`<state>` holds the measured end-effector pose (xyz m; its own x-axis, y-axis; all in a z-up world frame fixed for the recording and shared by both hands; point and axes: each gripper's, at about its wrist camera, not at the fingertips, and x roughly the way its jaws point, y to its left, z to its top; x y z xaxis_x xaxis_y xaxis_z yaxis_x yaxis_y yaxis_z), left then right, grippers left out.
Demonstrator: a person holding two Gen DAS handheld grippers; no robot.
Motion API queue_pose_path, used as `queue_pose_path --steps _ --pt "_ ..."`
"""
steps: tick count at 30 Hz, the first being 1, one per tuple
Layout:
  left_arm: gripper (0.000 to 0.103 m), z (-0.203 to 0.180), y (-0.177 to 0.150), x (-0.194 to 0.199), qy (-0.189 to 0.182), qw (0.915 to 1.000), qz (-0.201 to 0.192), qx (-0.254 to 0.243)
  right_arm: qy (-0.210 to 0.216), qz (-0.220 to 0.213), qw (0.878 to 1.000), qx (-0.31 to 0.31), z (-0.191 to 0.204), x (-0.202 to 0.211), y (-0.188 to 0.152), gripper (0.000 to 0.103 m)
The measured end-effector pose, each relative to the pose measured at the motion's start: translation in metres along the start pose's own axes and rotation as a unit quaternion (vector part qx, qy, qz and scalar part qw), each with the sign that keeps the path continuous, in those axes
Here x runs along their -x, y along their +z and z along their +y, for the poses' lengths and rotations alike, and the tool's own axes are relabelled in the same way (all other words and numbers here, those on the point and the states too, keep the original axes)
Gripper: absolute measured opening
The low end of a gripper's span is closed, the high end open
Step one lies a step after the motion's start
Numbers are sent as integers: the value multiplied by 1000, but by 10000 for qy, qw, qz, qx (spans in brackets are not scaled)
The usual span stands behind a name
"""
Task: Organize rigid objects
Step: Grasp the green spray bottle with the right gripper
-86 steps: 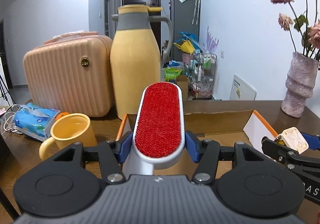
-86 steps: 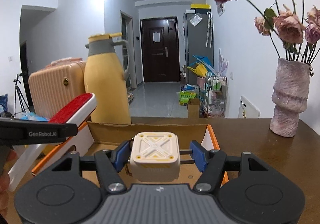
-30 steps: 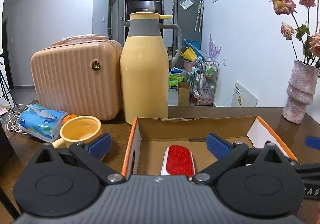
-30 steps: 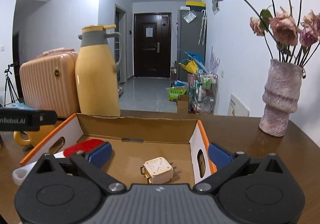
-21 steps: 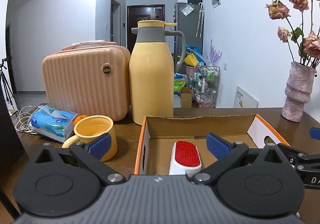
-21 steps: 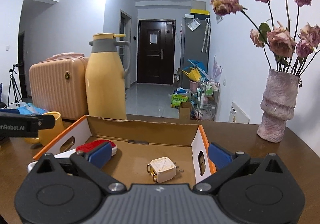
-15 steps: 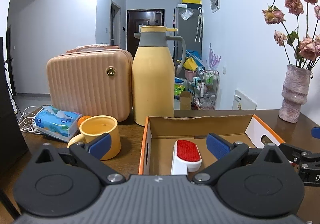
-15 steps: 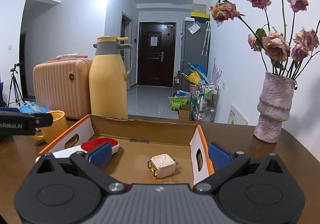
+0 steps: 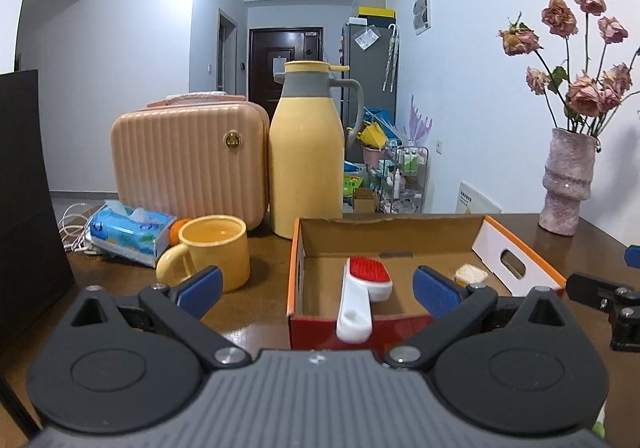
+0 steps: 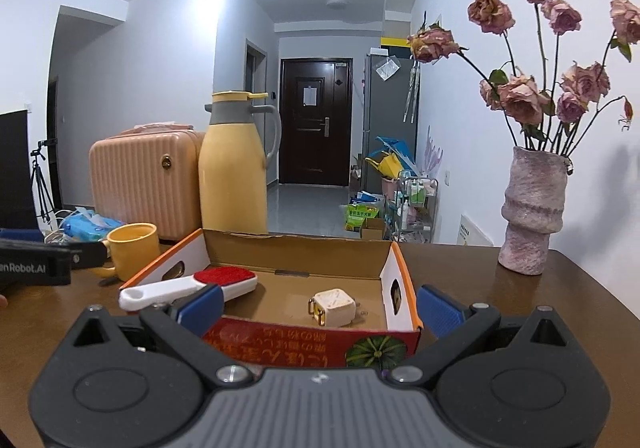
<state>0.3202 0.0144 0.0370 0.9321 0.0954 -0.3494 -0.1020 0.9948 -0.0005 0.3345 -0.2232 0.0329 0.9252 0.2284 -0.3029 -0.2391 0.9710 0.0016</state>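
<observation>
Room: a white-walled hallway with a dark door at the far end is seen behind a brown wooden surface (image 9: 256, 312).
Box: an open cardboard box (image 9: 388, 236) with orange-edged side flaps is set on the surface, in front of both claws.
Box contents: a lint brush (image 9: 362, 288) with a red pad and white handle is laid along the left side, its handle end propped over the near wall; a small cream plug adapter (image 10: 332, 308) is laid on the box floor toward the right, well apart from the brush.
Left claw (image 9: 316, 288): spread wide and empty, held just short of the box's near wall.
Right claw (image 10: 318, 310): spread wide and empty, likewise held before the box.
Behind the box: a yellow jug (image 9: 308, 155) is stood just beside a peach case (image 9: 188, 159).
Left of the box: a yellow mug (image 9: 212, 256) is placed near a blue tissue pack (image 9: 128, 232), with white cables beyond it.
Right side: a pink vase (image 10: 532, 211) of dried roses is stood on the surface, well apart from the box.
</observation>
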Motion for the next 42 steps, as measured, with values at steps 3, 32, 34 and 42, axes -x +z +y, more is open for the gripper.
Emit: queue_pose_path --steps 3,32,34,42 --pt "103 1 -10 10 -58 9999 109 -13 22 -5 10000 13 1 15 -9 103" --pt "103 16 -96 84 -157 9973 694 -189 104 545 9973 482 5 106 -104 103" --pt "103 16 -100 88 -155 9972 708 -195 148 660 9962 547 6 106 -110 103" --pt "103 17 -100 92 -115 9972 716 -181 13 1072 9942 -16 4 79 -105 103"
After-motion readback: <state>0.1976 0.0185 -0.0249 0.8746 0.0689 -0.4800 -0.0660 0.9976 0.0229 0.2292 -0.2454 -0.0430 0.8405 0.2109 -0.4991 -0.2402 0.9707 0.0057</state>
